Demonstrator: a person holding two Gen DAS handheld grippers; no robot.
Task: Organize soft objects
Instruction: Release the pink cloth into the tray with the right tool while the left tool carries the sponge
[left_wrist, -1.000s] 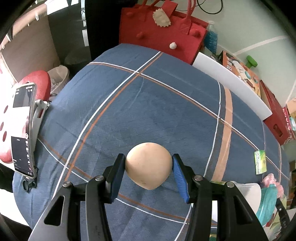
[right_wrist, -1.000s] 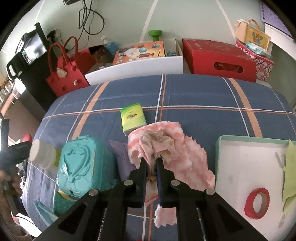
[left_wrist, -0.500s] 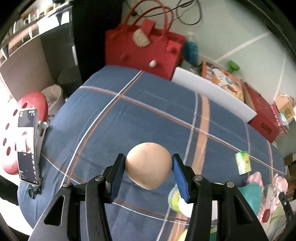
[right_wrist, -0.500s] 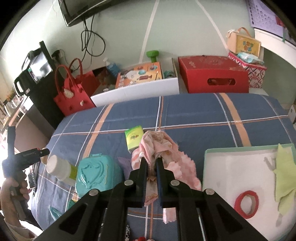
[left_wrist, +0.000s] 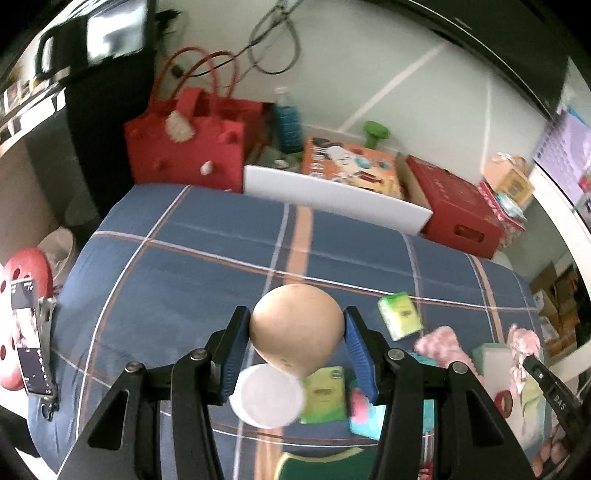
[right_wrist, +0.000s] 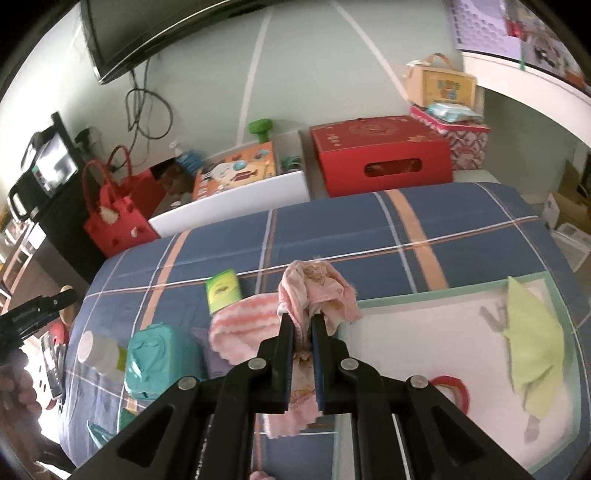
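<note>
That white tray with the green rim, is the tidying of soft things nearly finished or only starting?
Partly done, it seems. A light green cloth already lies in the white tray, beside a red tape roll. In hand: the right gripper pinches a pink cloth, and the left gripper squeezes a tan squishy ball. Left: a pink striped towel on the plaid bedcover.

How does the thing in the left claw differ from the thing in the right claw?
The left gripper holds a tan ball; the right gripper holds a pink cloth. The ball is smooth and round; the cloth is crumpled and hangs limp. The ball keeps its jaws well apart; the cloth lets its jaws nearly meet. Both are clamped above the plaid table.
</note>
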